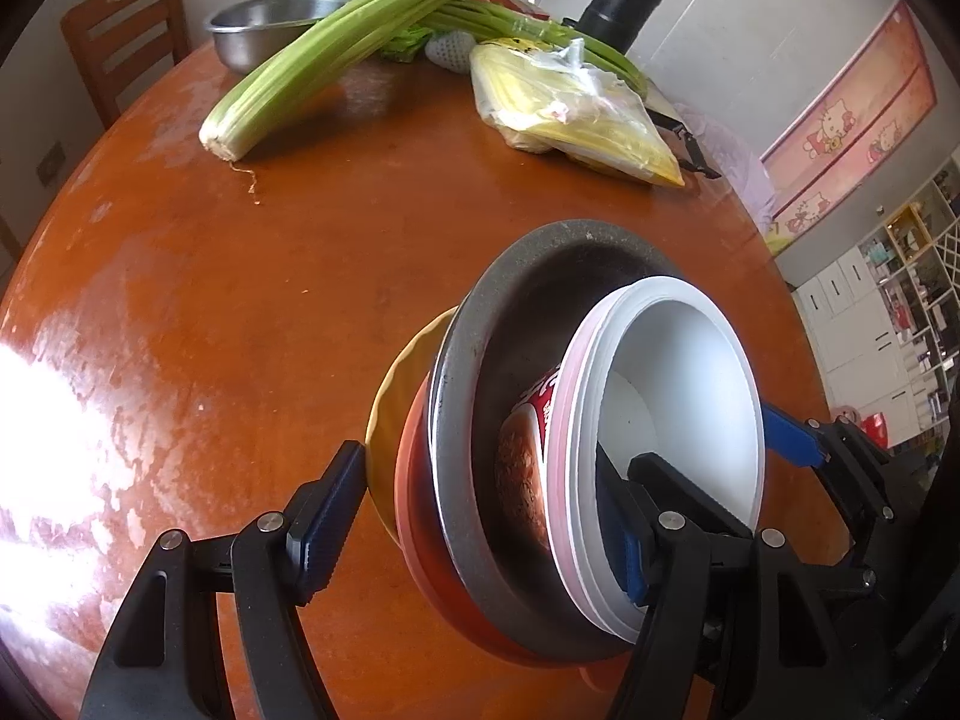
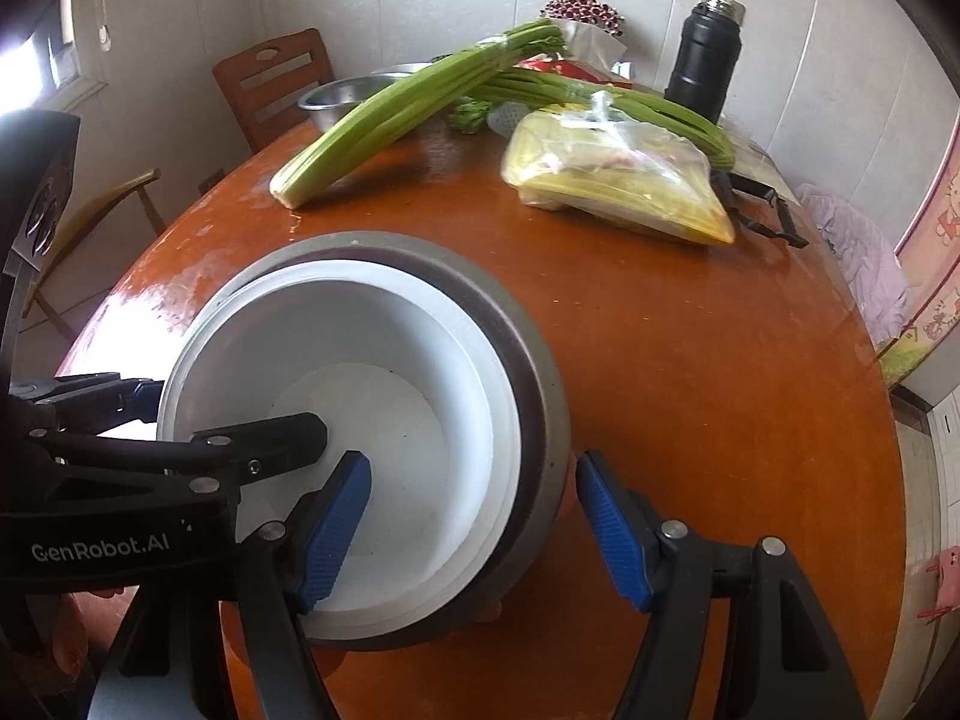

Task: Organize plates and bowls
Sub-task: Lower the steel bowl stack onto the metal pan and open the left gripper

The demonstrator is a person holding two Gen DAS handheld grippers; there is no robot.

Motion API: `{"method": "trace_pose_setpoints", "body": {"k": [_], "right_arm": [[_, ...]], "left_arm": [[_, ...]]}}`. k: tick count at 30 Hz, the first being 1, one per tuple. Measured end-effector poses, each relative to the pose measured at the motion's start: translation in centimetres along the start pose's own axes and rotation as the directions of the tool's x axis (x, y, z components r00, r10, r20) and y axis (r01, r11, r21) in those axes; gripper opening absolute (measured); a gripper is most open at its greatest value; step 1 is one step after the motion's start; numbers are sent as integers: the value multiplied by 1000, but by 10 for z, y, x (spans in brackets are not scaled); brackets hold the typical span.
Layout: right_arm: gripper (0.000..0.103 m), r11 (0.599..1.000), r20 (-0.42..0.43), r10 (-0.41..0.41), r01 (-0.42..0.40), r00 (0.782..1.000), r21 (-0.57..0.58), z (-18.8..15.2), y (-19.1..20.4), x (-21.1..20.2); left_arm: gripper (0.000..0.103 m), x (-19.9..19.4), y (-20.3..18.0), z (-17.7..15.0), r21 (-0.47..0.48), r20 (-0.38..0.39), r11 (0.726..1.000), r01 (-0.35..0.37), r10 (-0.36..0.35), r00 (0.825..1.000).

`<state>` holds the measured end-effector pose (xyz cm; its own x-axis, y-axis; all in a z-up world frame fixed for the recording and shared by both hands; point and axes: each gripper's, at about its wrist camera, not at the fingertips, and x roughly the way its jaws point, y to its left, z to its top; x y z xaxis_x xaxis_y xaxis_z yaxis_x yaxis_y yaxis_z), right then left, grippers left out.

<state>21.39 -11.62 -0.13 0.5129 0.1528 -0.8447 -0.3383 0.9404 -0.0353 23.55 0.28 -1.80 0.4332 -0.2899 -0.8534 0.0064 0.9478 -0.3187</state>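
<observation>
- Only the left wrist view shows the nested stack side-on: yellow dish [image 1: 384, 414], orange bowl [image 1: 414, 492], grey bowl [image 1: 480, 324] and white printed cup [image 1: 678, 408].
- Round glossy wooden table [image 2: 690, 360] carries celery [image 2: 384, 114], a steel basin [image 2: 336, 93], a black flask [image 2: 702, 60].
- Left gripper [image 1: 480, 516] clamps the stack's rims.
- Right gripper [image 2: 474, 516] straddles the near rims; grip unclear.

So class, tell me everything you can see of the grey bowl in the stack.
The grey bowl looks like dull metal, round with a thick rolled rim. It sits nested in an orange bowl, with a white tub inside it. The stack is tilted in the left view. One right finger is outside its wall.
</observation>
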Motion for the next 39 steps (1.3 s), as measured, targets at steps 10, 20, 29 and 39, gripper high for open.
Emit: {"method": "trace_pose_setpoints", "body": {"k": [10,20,29,39], "right_arm": [[70,1000,9,-13,13,1000,17,-3,-13,-4],[70,1000,22,-25,25,999,2,-2,-7,-10],[70,1000,67,-24,23,997,15,-1,-10,-24],[70,999,91,-29,27,995,24,-2,-10,-34]], "left_arm": [[72,-4,-3,-1,11,27,999,-49,49,998],[72,-16,-1,-2,25,60,997,-76,75,995],[72,-41,-2,0,24,146,996,-86,82,986],[72,-56,-4,-6,22,178,995,-100,94,979]]}}
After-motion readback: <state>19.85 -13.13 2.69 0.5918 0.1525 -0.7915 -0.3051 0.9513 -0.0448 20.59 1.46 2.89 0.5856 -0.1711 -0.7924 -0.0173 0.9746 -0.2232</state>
